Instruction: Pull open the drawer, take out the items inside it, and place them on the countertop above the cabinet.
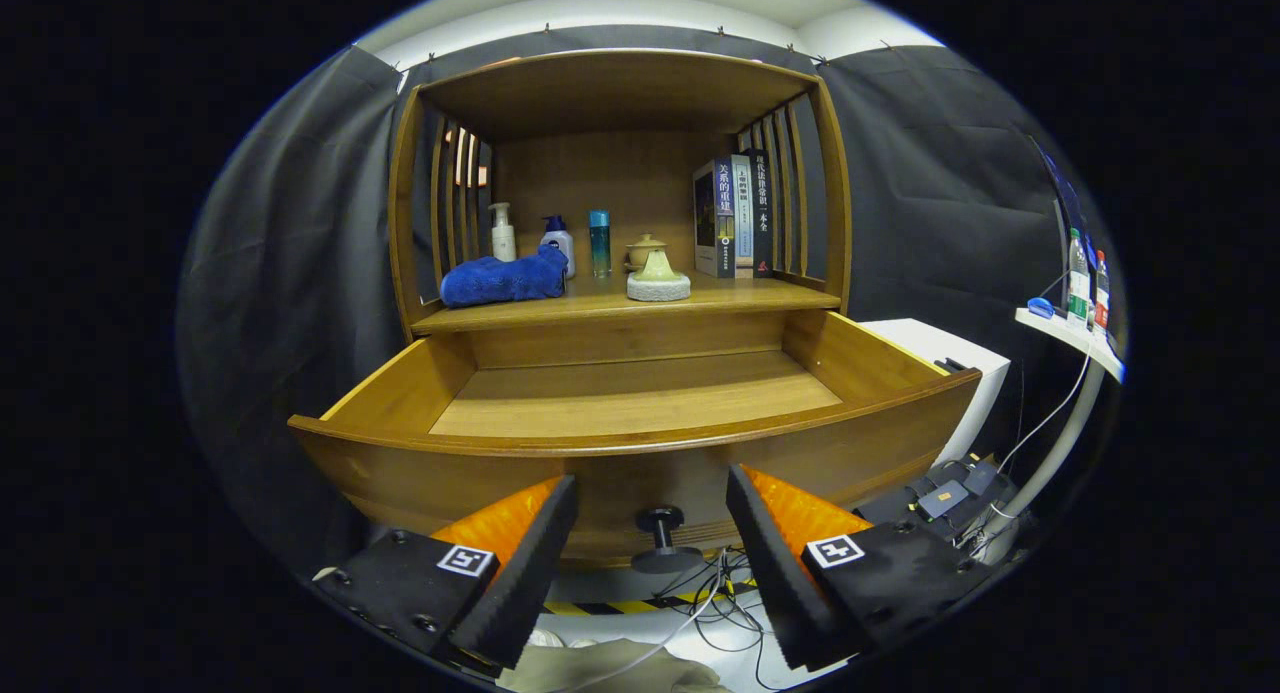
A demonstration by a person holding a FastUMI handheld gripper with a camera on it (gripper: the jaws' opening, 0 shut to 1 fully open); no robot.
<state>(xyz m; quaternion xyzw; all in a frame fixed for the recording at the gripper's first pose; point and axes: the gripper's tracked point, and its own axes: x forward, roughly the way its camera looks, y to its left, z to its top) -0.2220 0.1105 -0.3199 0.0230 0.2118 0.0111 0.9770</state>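
The wooden drawer (640,403) stands pulled out toward me, and its bare inside floor shows nothing lying in it. Its dark round knob (660,523) sits on the front panel, right between my fingertips. My gripper (652,503) is open, the fingers spread to either side of the knob without touching it. On the countertop (700,301) above the drawer lie a folded blue towel (505,278) and a pale cone-shaped piece on a round stone base (658,278).
At the back of the countertop stand a white pump bottle (502,233), a blue-capped white bottle (558,243), a teal bottle (599,243), a small lidded pot (645,250) and several books (735,216). A white box (945,358) is right of the drawer; cables (720,593) lie below.
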